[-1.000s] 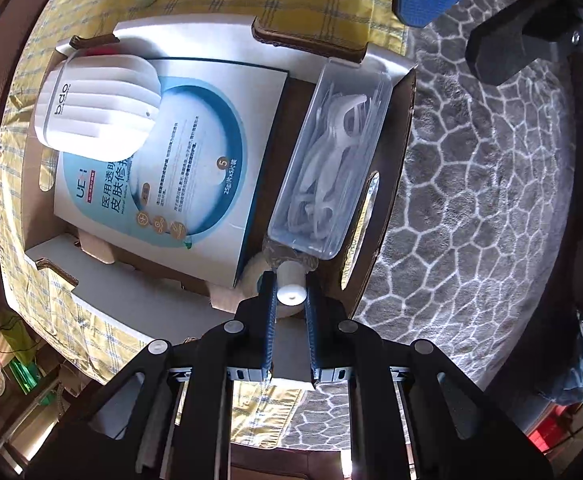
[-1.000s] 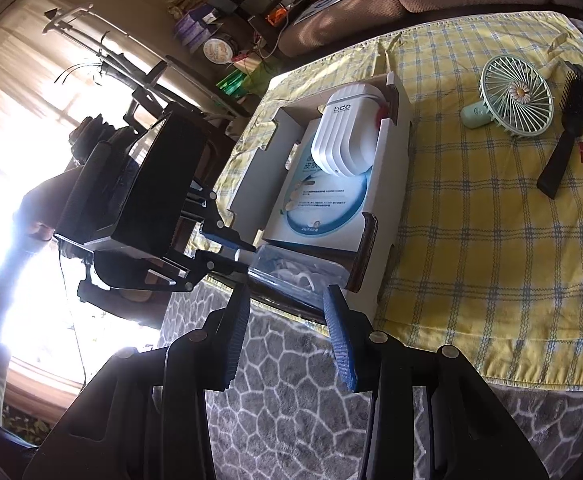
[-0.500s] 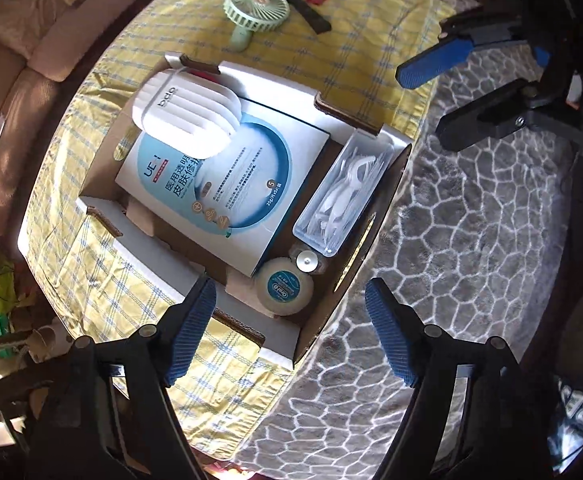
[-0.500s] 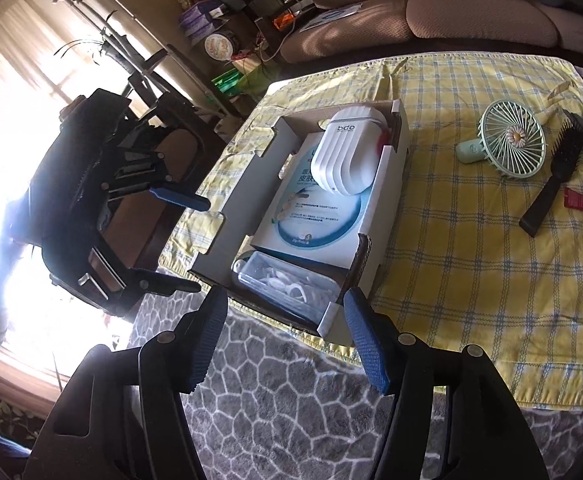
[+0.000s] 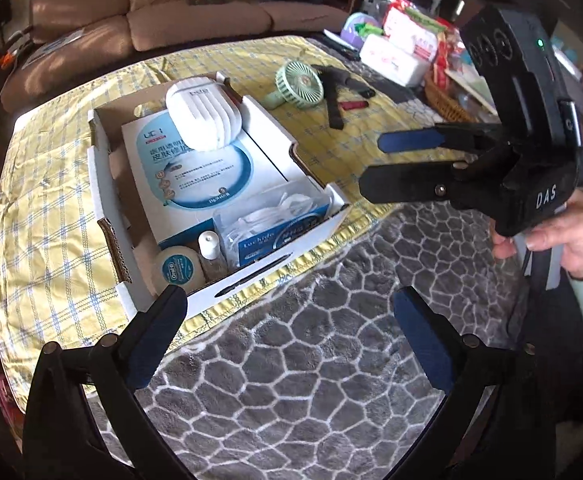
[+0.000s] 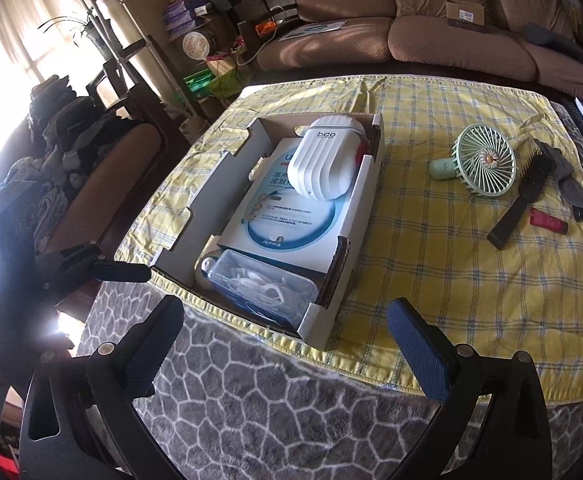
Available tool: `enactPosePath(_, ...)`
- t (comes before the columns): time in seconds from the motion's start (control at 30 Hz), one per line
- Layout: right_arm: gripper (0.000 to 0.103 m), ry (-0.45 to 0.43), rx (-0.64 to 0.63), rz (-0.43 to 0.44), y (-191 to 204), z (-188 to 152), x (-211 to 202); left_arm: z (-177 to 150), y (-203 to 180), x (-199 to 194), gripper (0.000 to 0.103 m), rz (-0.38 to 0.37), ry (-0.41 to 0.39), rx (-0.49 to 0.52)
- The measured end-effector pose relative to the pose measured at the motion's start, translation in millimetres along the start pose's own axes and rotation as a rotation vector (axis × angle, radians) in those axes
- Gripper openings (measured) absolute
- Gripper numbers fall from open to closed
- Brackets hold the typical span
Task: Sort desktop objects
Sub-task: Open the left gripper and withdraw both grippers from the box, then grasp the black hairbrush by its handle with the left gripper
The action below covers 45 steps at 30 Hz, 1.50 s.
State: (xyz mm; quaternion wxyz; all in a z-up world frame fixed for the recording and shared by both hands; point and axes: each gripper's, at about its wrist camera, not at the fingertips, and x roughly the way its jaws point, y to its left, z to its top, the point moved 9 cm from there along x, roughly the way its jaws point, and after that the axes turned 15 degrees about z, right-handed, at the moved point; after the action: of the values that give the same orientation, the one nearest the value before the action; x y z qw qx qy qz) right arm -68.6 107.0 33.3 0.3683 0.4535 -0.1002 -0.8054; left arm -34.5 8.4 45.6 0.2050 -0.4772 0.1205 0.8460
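While both grippers, left [image 5: 287, 334] and right [image 6: 283, 344], have just been opened wide and hold nothing, the light, rigid fan [image 6: 483, 164] lies on the cloth [image 6: 451, 280] beside the box [image 6: 367, 196]; its handle should be gripped.

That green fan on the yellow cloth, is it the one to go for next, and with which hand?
Probably yes: the right gripper, its fingers wide open and empty, could swing toward the green fan. The fan, a hairbrush and a red tube lie loose on the cloth on that side, outside the cardboard box, which already holds several items.
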Motion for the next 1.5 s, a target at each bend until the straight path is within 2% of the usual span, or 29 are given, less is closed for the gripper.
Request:
enactPosePath(0.1, 0.103, -0.018, 0.004, -0.020, -4, -3, -11, 8, 4, -2, 0.103, 0.010, -0.043, -0.113)
enactPosePath(0.17, 0.103, -0.031, 0.011, -0.027, -9, -4, -19, 13, 0, -5, 0.103, -0.001, -0.056, -0.145)
enactPosePath(0.43, 0.103, -0.093, 0.073, -0.077, -58, -10, -71, 51, -46, -5, 0.103, -0.011, -0.113, -0.131)
enactPosePath(0.63, 0.103, -0.162, 0.151, -0.156, -122, -15, -118, 88, -88, 18, 0.103, -0.019, -0.132, -0.152)
enactPosePath(0.83, 0.103, -0.189, 0.196, -0.223, -171, -22, -144, 123, -118, 49, 0.103, -0.025, -0.144, -0.199)
enactPosePath(1.03, 0.103, -0.195, 0.222, -0.237, -198, -23, -149, 153, -143, 81, 0.103, 0.077, -0.158, -0.140)
enactPosePath(1.2, 0.101, -0.232, 0.263, -0.249, -220, -19, -159, 171, -154, 122, 0.103, 0.113, -0.100, -0.134)
enactPosePath(1.27, 0.101, -0.252, 0.297, -0.221, -226, -21, -165, 177, -156, 139, 0.103, 0.126, -0.078, -0.127)
enactPosePath(1.33, 0.101, -0.255, 0.318, -0.226, -232, -24, -171, 182, -155, 153, 0.101, 0.129, -0.071, -0.130)
enactPosePath(1.4, 0.101, -0.270, 0.326, -0.241, -235, -26, -179, 185, -154, 170, 0.086, 0.149, -0.058, -0.112)
enactPosePath(1.47, 0.101, -0.280, 0.337, -0.214, -236, -25, -183, 185, -153, 191, 0.077, 0.170, -0.017, -0.097)
enactPosePath(1.5, 0.100, -0.285, 0.336, -0.208, -235, -24, -185, 184, -151, 201, 0.076, 0.177, 0.005, -0.098)
